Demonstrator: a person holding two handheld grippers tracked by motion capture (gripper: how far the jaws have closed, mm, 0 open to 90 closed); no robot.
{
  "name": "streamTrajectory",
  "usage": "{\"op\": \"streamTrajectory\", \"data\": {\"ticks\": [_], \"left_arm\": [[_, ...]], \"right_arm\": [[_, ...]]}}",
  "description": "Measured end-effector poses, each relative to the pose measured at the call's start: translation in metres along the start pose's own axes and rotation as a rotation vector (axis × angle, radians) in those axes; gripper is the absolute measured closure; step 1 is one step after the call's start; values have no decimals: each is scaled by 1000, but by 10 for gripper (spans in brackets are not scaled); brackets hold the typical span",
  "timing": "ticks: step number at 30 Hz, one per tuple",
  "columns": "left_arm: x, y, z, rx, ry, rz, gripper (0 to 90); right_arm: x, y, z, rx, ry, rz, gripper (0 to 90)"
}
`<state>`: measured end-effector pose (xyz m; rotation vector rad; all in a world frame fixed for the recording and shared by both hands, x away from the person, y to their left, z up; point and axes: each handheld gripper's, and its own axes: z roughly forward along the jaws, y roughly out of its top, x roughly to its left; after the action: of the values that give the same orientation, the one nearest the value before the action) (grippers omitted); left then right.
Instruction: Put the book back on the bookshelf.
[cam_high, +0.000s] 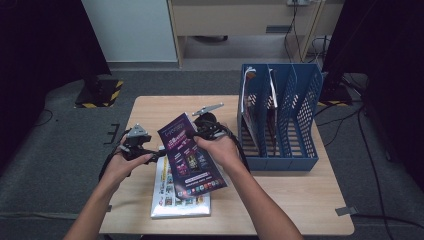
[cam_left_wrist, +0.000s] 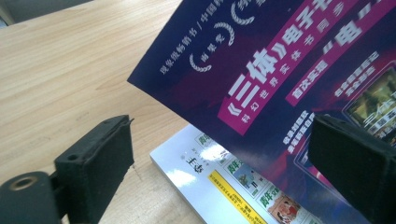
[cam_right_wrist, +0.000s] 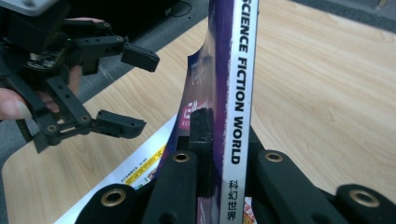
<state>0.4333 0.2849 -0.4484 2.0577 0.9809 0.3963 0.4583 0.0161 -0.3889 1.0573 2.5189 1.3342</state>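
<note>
Nearest the camera, the right gripper has its two black jaws pressed together on the spine of the purple magazine, whose white edge reads "SCIENCE FICTION WORLD". The grip sits at the bound edge, most likely because that is the stiffest part and keeps the pages from fanning open. In the high view the purple magazine hangs tilted in the air over the table's middle, its cover turned toward the person, above a white magazine that lies flat on the wooden table.

The left gripper has its jaws spread wide with the purple cover's lower edge passing between them; neither pad presses on it, so the weight appears to rest with the right side alone. Seen from the right gripper's camera, the left gripper stands apart from the magazine.

Both forearms reach in from the near edge, the left hand and the right hand raised above the tabletop. The blue file rack stands to the right, already holding magazines upright, probably the destination.
</note>
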Motion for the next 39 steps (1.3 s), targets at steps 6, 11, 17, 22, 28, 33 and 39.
{"op": "streamTrajectory", "data": {"ticks": [6, 11, 17, 22, 28, 33, 39], "left_arm": [[4, 6, -5, -20, -3, -8, 48], [5, 8, -9, -35, -4, -13, 41], [7, 10, -10, -36, -5, -7, 36], [9, 18, -13, -54, -7, -7, 32], [12, 29, -19, -69, -2, 8, 32], [17, 35, -25, -98, -11, 3, 30], [25, 41, -27, -96, -22, 11, 31]], "right_arm": [[4, 8, -6, -9, 5, -25, 828], [7, 14, -13, -15, -1, -45, 828], [9, 21, -20, -23, -1, -74, 828], [10, 27, -27, -37, 9, -91, 828], [11, 39, -34, -46, 21, -115, 828], [13, 44, -36, -41, 27, -137, 828], [14, 46, -35, -42, 41, -153, 828]]}}
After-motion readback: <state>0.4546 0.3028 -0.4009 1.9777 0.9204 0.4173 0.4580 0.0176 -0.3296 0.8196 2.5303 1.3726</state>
